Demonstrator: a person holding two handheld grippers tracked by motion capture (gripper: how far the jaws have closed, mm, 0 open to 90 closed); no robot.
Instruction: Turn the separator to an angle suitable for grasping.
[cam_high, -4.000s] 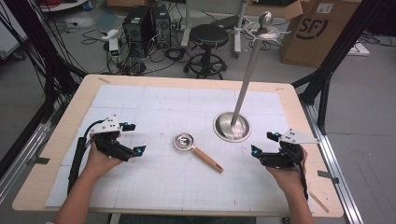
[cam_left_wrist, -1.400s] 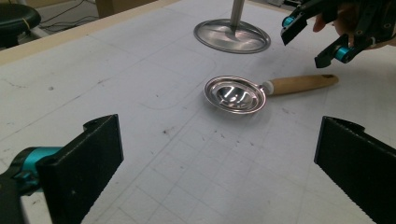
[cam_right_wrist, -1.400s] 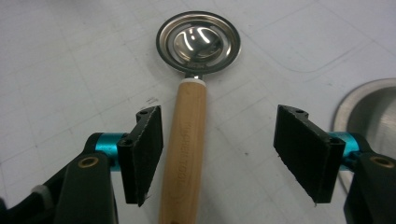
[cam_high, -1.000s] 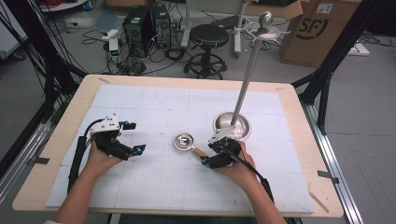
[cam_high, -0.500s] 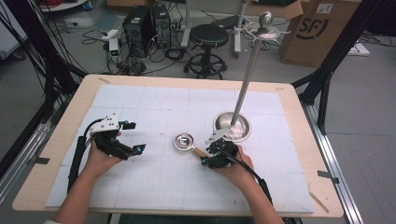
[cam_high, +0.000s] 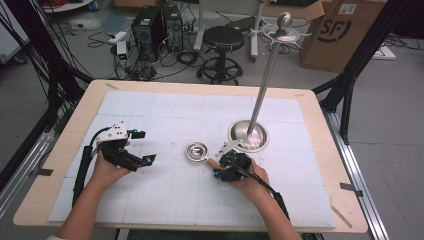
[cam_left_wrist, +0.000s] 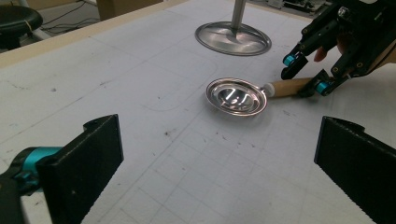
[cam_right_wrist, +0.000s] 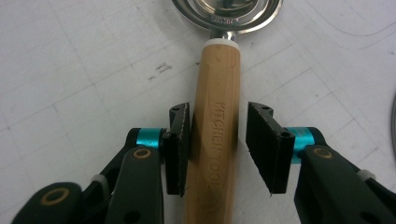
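Observation:
A metal ladle lies in the middle of the white mat, with its bowl (cam_high: 198, 151) to the left and its wooden handle (cam_high: 212, 162) pointing right. My right gripper (cam_high: 220, 166) straddles that handle (cam_right_wrist: 217, 93), and its jaws have just been closing. The left pad sits against the wood and a gap remains at the right pad, so the gripper is still open. The bowl (cam_right_wrist: 229, 11) lies just beyond the jaws. My left gripper (cam_high: 146, 146) rests on the mat to the left, open and empty, aimed at the ladle bowl (cam_left_wrist: 236, 95) and the right gripper (cam_left_wrist: 306, 74).
A steel stand with a round base (cam_high: 248, 135) and a tall tilted pole (cam_high: 265, 75) sits just behind my right hand. The wooden table rim (cam_high: 320, 125) frames the mat. A stool (cam_high: 225, 37) and a cardboard box (cam_high: 345, 30) stand on the floor beyond.
My right gripper came from the right edge to the ladle handle and has edged a little closer around it. The left hand and the ladle stayed where they were.

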